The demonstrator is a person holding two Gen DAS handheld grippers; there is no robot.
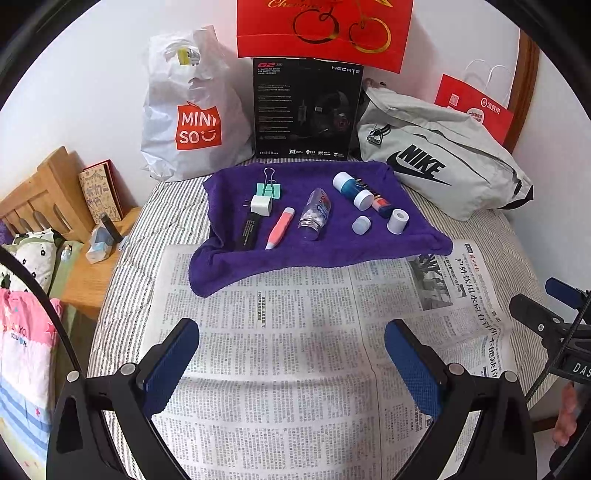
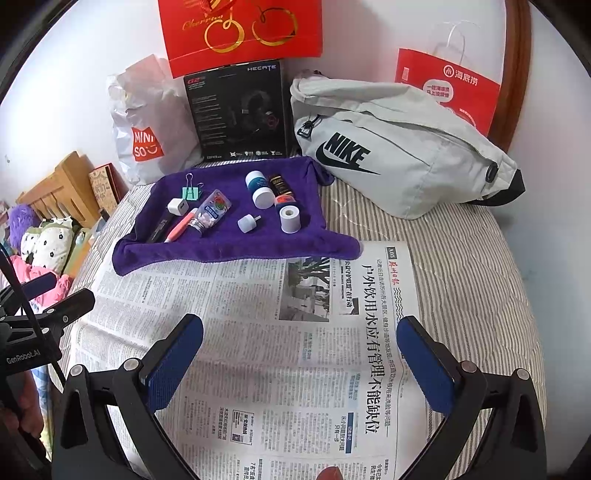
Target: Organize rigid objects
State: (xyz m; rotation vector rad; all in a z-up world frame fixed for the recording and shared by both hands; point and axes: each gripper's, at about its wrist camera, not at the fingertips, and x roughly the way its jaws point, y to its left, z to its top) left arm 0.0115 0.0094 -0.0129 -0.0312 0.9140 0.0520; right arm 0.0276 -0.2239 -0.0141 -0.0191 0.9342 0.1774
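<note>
A purple towel (image 1: 354, 251) (image 2: 229, 247) lies on the bed beyond a spread newspaper (image 1: 295, 332) (image 2: 258, 332). On it rest a green binder clip (image 1: 268, 186) (image 2: 192, 192), a white charger plug (image 1: 260, 205) (image 2: 176, 206), a black stick (image 1: 250, 230), a pink pen (image 1: 279, 228) (image 2: 181, 225), a clear bottle (image 1: 316, 213) (image 2: 211, 212), a blue-and-white bottle (image 1: 351, 190) (image 2: 258, 188), a small white cap (image 1: 361, 225) (image 2: 246, 223) and a white roll (image 1: 398, 220) (image 2: 290, 218). My left gripper (image 1: 291, 354) and right gripper (image 2: 301, 354) hover open over the newspaper, well short of the towel.
Against the wall stand a white Miniso bag (image 1: 192, 110), a black headphone box (image 1: 306, 110), a red gift box (image 1: 325, 29), a grey Nike bag (image 1: 443, 158) and a red paper bag (image 2: 447, 88). A wooden bedside shelf (image 1: 81, 266) is at the left.
</note>
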